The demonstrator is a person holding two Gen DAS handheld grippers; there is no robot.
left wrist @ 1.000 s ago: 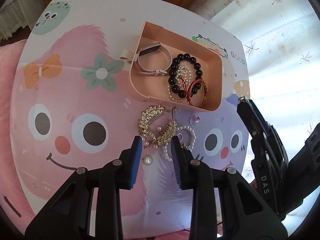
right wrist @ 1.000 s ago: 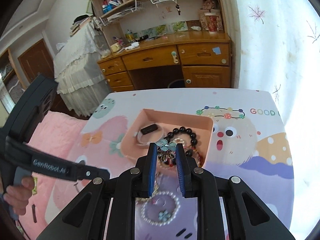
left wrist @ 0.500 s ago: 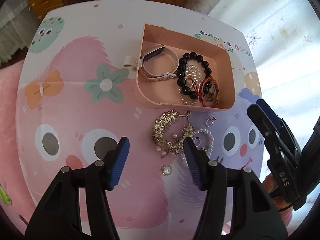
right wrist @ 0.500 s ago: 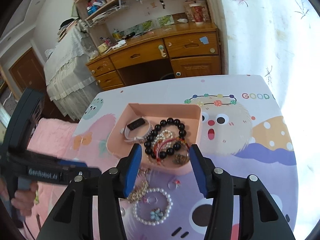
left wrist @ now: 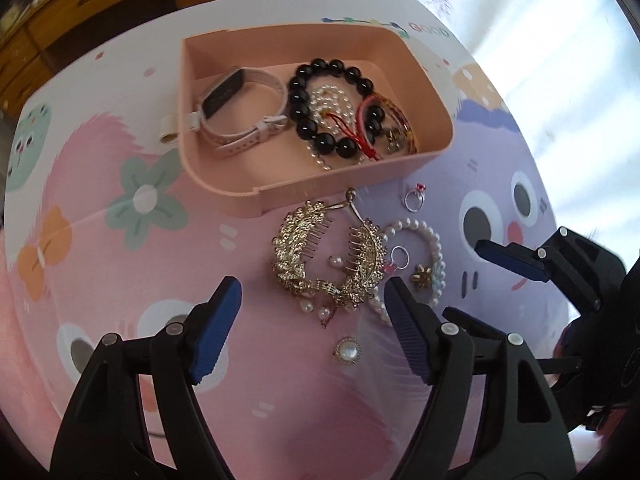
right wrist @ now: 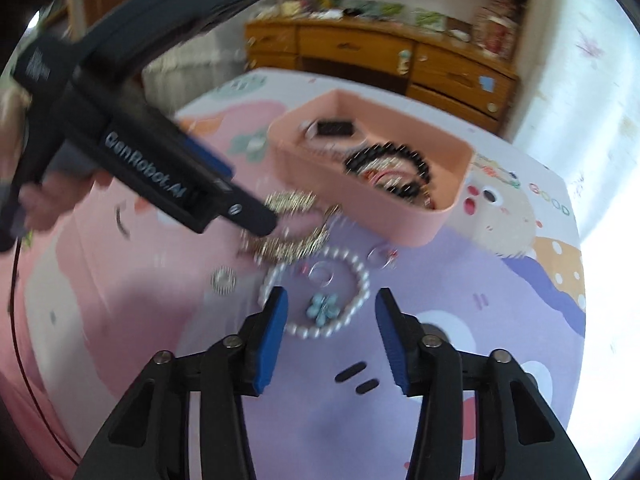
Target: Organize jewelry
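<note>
A gold leaf-shaped hair comb (left wrist: pixel 328 256) lies on the cartoon mat just in front of the pink tray (left wrist: pixel 224 184). My left gripper (left wrist: pixel 311 296) hovers low over the comb, its jaws opening wide with nothing pressed between them. A pearl bracelet (right wrist: pixel 360 280) with a blue flower (right wrist: pixel 323 310) lies beside the comb. My right gripper (right wrist: pixel 331 300) straddles the bracelet's near side, jaws closing, and the pads do not touch the bracelet. The tray (right wrist: pixel 360 216) holds a watch band (left wrist: pixel 240 120), a black bead bracelet (left wrist: pixel 304 120), pearls and a red cord bracelet.
Loose on the mat are a ring with a red stone (left wrist: pixel 414 200), a plain ring (left wrist: pixel 400 258) and a round pearl brooch (left wrist: pixel 347 352). A wooden desk (right wrist: pixel 400 56) stands beyond the table. A bright white curtain hangs at the right.
Both grippers have come down close to the loose jewelry. The left jaws have spread much wider. The right gripper, earlier shut on a small flower ornament over the tray, has opened without it.
</note>
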